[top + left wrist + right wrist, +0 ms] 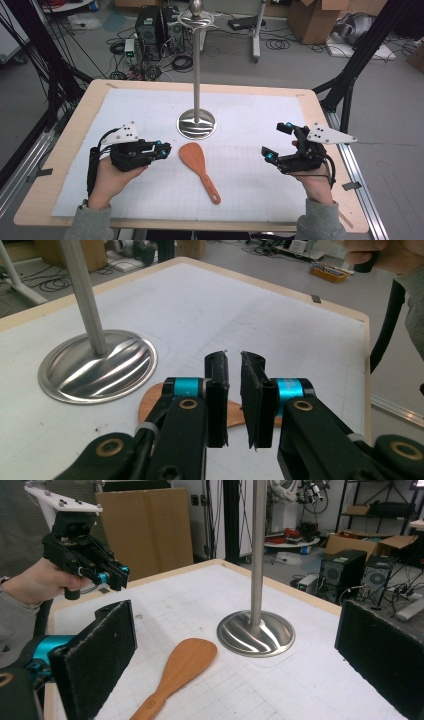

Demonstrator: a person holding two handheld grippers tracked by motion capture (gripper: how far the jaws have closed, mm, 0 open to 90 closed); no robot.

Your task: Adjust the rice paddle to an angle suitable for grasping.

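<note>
While the wooden spatula lies diagonally, blade toward the stand, your left gripper is nearly clenched on nothing and your right gripper is released.

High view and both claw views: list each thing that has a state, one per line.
Wooden spatula: lying flat on the white mat, free of both claws.
Metal stand: upright on its round base, beside the spatula.
Left claw: nearly shut, nothing between its jaws.
Right claw: wide open, empty.
</note>
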